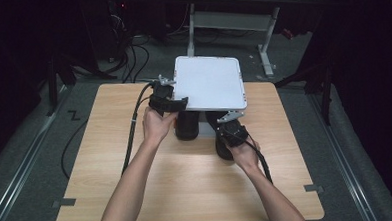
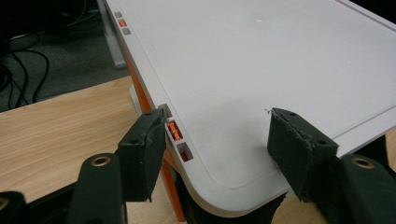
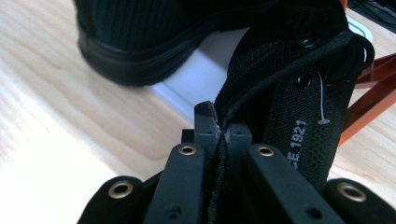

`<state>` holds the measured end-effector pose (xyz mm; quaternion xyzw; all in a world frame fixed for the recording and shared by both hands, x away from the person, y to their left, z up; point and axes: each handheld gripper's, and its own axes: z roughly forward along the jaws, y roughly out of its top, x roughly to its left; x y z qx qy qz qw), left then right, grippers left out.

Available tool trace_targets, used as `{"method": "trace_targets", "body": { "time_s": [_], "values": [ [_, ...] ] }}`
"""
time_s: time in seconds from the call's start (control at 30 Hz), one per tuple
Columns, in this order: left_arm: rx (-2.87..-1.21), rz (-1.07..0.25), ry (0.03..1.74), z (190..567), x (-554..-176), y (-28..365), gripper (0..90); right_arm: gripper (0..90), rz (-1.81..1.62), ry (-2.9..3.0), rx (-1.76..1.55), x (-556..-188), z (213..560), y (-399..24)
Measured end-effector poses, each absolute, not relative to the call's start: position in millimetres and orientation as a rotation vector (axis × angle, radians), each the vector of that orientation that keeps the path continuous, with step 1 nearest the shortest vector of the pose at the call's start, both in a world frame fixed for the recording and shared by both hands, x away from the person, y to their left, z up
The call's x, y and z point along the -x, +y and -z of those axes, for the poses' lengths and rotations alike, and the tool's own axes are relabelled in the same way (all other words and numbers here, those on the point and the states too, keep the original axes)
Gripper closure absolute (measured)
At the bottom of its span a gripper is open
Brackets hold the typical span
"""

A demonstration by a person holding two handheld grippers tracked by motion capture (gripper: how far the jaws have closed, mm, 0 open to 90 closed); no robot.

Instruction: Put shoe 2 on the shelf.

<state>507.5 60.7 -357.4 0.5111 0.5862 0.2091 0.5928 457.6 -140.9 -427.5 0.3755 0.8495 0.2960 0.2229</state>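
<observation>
**Right gripper has the lace, and the shoe comes out from under the white lid toward you**

Your right gripper (image 3: 223, 133) has its jaws pinched tight on the black shoelace (image 3: 261, 84) of the black knit shoe (image 1: 224, 145), which pokes out from under the near right edge of the white lid (image 1: 210, 82), toe toward you. Its long axis runs from the lid straight back at you, so that is the way to draw it. The second shoe (image 1: 186, 126) sits beside it, under the lid's near edge. Your left gripper (image 2: 224, 140) straddles the lid's near left corner, jaws spread, one pad (image 2: 142, 149) by the orange latch (image 2: 174, 131), not clamping.
</observation>
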Motion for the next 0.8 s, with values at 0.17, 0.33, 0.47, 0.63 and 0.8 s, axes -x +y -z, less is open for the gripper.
{"method": "trace_targets", "body": {
  "time_s": [0.17, 0.33, 0.47, 0.63, 0.8],
  "values": [
    [-1.191, -0.478, 1.363, 358, -508, 61, 37.4, 87.2, -0.807, 2.34, -1.044, -466, 427, -133],
    [-1.189, -0.48, 1.363, 358, -508, 60, 37.4, 87.2, -0.816, 2.327, -1.07, -474, 426, -134],
    [-1.186, -0.473, 1.368, 357, -508, 61, 37.3, 87.1, -0.801, 2.325, -1.061, -481, 426, -132],
    [-1.186, -0.471, 1.372, 357, -508, 61, 37.4, 85.9, -0.815, 2.307, -1.06, -489, 427, -132],
    [-1.186, -0.471, 1.374, 357, -508, 62, 37.4, 76.1, -0.833, 2.284, -1.039, -486, 426, -135]
  ]
}}
